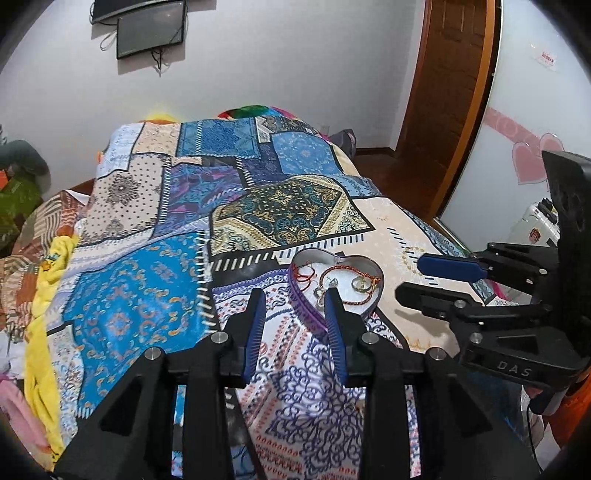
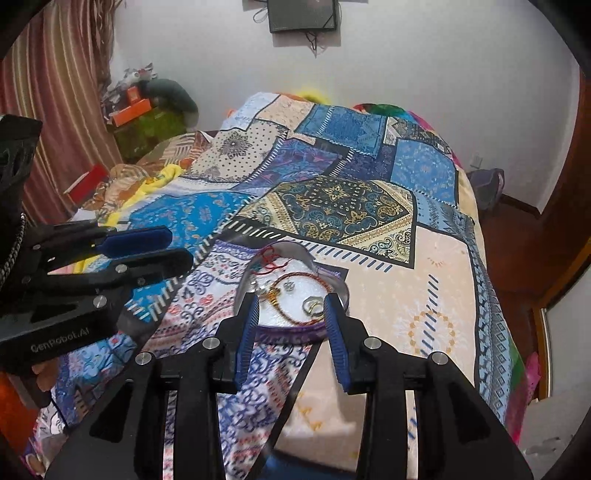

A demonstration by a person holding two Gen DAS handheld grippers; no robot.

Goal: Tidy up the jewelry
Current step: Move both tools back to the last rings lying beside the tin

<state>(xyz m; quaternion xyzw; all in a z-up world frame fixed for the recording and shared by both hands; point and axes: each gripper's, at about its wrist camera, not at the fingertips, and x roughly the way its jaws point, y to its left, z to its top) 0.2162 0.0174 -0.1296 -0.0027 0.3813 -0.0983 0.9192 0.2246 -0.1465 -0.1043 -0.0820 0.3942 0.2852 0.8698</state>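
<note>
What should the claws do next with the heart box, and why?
Probably nothing more with the jewelry: pull both grippers back. The bracelets and rings already lie inside the heart-shaped tin on the bedspread, and the left gripper and right gripper are open and hold nothing.

A bed fills the middle of the room, covered by a patchwork bedspread (image 1: 229, 206) in blue, cream and gold prints. Behind it, at twelve o'clock, a plain white wall (image 2: 424, 66) carries a dark flat screen (image 2: 303, 14) with loose cables hanging under it. At ten o'clock in the right wrist view hangs a red-striped curtain (image 2: 62, 110), with cluttered boxes beside it. At two o'clock in the left wrist view stands a brown wooden door (image 1: 447, 85), above a dark wooden floor (image 1: 373, 153). Pink heart stickers (image 1: 532, 158) decorate a pale panel at three o'clock.
</note>
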